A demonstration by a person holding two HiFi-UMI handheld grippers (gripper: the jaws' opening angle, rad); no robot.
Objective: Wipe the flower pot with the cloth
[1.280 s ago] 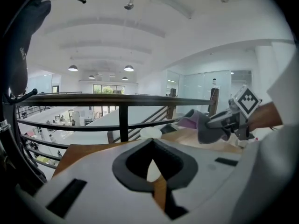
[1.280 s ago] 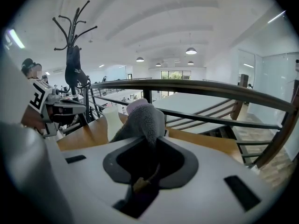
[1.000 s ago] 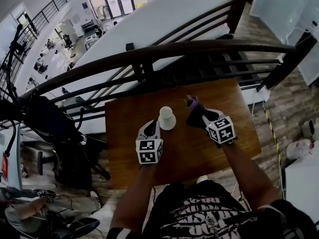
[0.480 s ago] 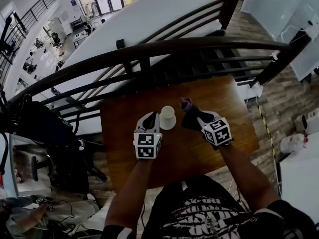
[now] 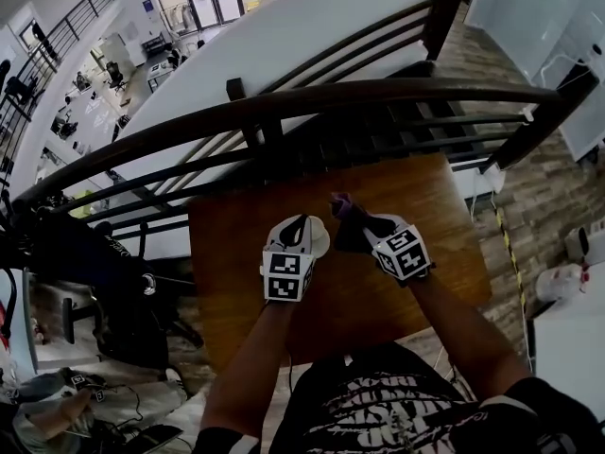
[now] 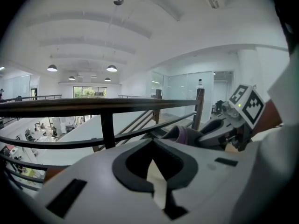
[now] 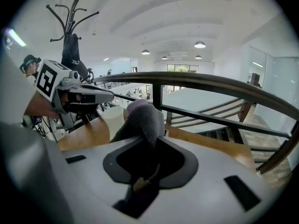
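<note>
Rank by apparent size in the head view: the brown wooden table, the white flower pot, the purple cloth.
1. Brown wooden table.
Then purple cloth and white flower pot: similar in size, pot partly hidden, so unranked.

Table (image 5: 236, 282): smooth brown wood
Cloth (image 7: 142, 118): soft, fuzzy fabric
Flower pot (image 7: 113, 120): pale, matt, smooth
Railing (image 5: 378, 97): dark, smooth finish

An open-plan office is seen from a mezzanine. A dark railing (image 5: 312, 97) is set along the edge beside a small wooden table (image 5: 435, 216); below it, rows of desks (image 5: 71, 121) and chairs are laid out (far down, small). Glass partitions (image 6: 182, 90), pendant lamps (image 6: 111, 68) and a coat stand (image 7: 70, 17) are shown.
</note>
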